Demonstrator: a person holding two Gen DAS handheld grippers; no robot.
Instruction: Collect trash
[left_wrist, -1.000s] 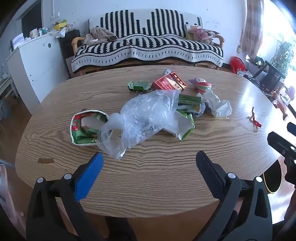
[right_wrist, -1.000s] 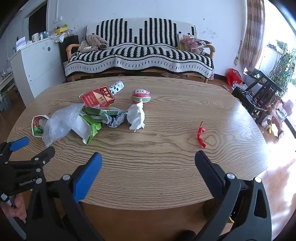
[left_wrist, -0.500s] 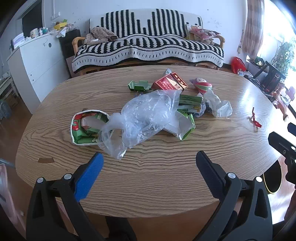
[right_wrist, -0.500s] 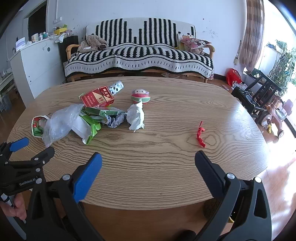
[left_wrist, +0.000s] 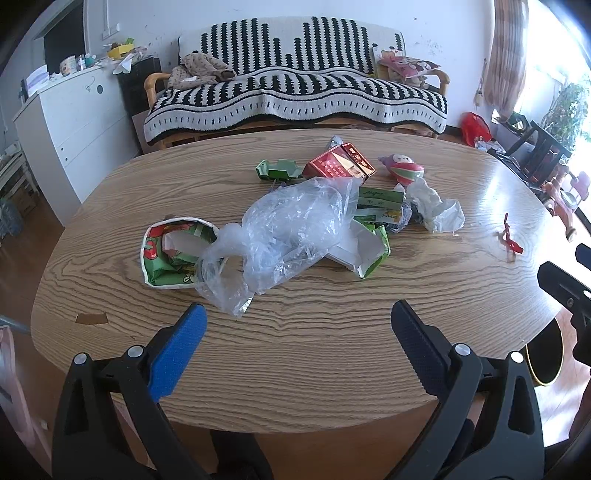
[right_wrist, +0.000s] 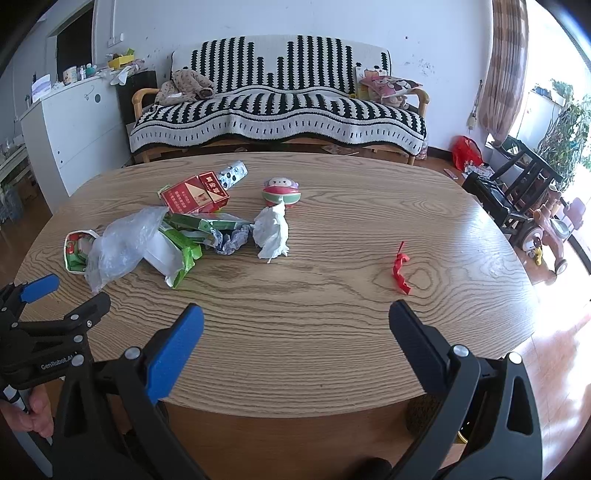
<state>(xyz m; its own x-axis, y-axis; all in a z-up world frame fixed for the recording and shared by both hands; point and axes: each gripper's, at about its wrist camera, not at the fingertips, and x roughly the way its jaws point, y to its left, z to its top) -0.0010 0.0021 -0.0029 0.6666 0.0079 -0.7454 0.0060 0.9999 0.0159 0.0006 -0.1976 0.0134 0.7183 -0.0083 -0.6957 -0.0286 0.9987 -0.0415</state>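
Wood-grain surface strewn mid-way with trash — bag, cartons, tissue — as left claw and right claw hover wide open, empty; flimsy plastic could slip or scatter litter.

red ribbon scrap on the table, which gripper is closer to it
Right. The right gripper hangs open with the red ribbon scrap just ahead of its right finger. The left gripper faces the clear plastic bag, far to the scrap's left.
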